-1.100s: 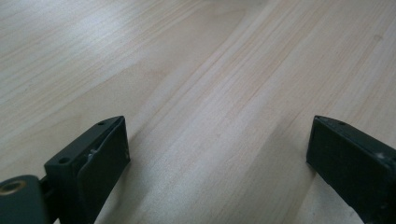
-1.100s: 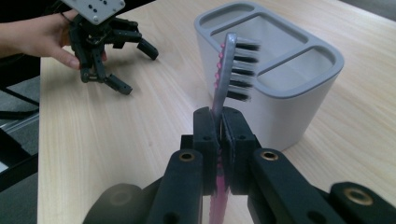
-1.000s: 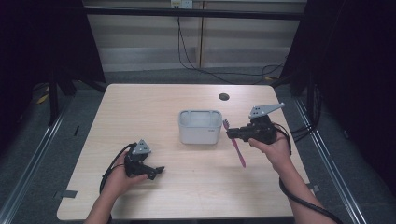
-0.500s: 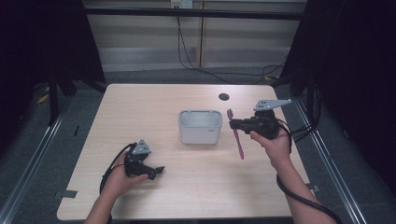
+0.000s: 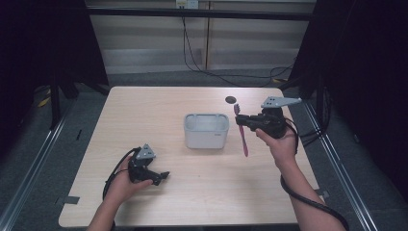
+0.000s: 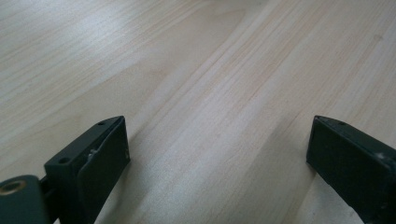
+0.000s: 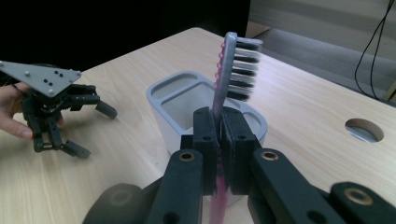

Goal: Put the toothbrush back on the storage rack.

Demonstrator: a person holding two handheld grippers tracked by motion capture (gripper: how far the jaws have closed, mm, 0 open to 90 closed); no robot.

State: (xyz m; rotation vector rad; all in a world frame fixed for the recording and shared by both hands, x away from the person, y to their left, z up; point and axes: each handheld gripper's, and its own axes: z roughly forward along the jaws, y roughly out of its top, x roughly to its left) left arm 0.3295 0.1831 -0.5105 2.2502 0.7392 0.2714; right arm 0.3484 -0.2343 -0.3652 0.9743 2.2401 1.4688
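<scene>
We hold a pink toothbrush (image 7: 223, 74) upright beside the grey holder (image 5: 206, 130).
Near the desk's (image 5: 159, 103) front edge, our left gripper (image 5: 155, 176) rests, jaws apart; toward the right edge, our right gripper (image 7: 219, 135) clamps the slim pink handle, dark bristles topmost.

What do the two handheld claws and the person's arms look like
Both are black two-jaw tools with flat rectangular pads. The right claw carries a long grey three-cornered plate dotted with small holes; the left claw has a smaller grey plate. A black cable trails from each. The forearms are bare, with no sleeves in sight.
</scene>
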